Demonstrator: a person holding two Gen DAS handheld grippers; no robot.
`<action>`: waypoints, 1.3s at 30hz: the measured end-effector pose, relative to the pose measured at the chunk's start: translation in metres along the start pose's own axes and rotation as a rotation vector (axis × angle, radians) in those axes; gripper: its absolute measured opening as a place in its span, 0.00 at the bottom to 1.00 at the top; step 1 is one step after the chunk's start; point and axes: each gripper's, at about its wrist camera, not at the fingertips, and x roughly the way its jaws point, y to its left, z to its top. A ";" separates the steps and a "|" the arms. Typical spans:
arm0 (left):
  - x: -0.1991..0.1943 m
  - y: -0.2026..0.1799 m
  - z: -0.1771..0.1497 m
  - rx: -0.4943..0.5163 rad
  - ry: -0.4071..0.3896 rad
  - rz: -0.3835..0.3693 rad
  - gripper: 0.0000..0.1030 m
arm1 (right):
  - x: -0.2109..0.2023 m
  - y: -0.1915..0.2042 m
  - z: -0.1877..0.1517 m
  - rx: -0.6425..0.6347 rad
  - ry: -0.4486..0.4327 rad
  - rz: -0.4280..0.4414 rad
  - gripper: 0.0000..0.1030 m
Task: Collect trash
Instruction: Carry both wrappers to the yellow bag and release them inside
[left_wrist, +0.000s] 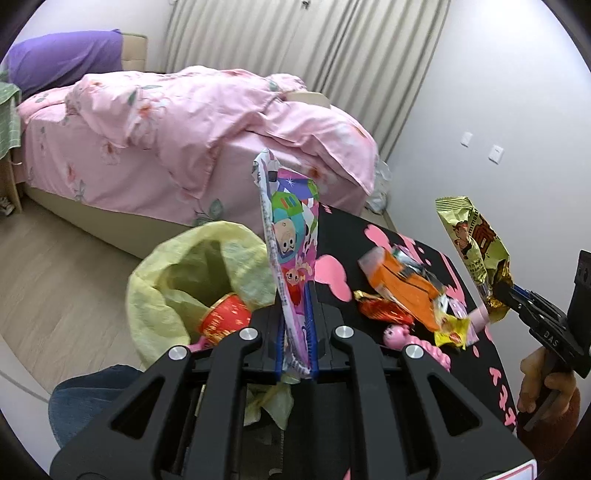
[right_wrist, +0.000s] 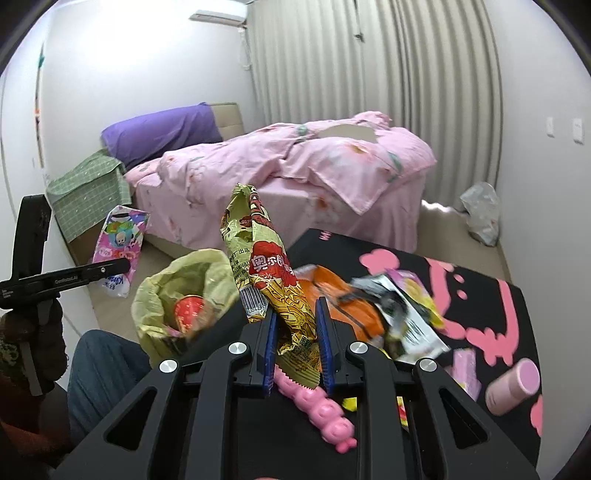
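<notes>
My left gripper (left_wrist: 295, 332) is shut on a pink and purple cartoon wrapper (left_wrist: 288, 229), which stands upright above the table edge. Just to its left gapes an open yellow-green trash bag (left_wrist: 177, 273) with a red packet (left_wrist: 225, 319) inside. My right gripper (right_wrist: 295, 332) is shut on a crumpled gold and red snack wrapper (right_wrist: 266, 266), lifted over the table beside the same trash bag (right_wrist: 177, 280). The right gripper (left_wrist: 498, 290) shows at the right of the left wrist view, and the left gripper (right_wrist: 123, 266) at the left of the right wrist view.
On the black table with pink shapes (right_wrist: 498, 295) lie an orange wrapper (left_wrist: 402, 288), red (left_wrist: 380, 310) and yellow (left_wrist: 454, 330) wrappers, a pink caterpillar toy (right_wrist: 317, 410) and a pink cylinder (right_wrist: 513, 384). A person's jeans-clad knee (left_wrist: 85, 398) is below the bag. A pink bed (left_wrist: 184, 122) stands behind.
</notes>
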 end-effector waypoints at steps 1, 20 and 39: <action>-0.001 0.003 0.001 -0.007 -0.003 0.000 0.09 | 0.002 0.005 0.003 -0.010 0.001 0.003 0.19; -0.024 0.062 0.005 -0.145 -0.084 0.042 0.09 | 0.071 0.072 0.039 -0.133 0.083 0.106 0.19; 0.129 0.107 -0.028 -0.226 0.290 0.113 0.09 | 0.287 0.111 0.014 -0.133 0.540 0.310 0.19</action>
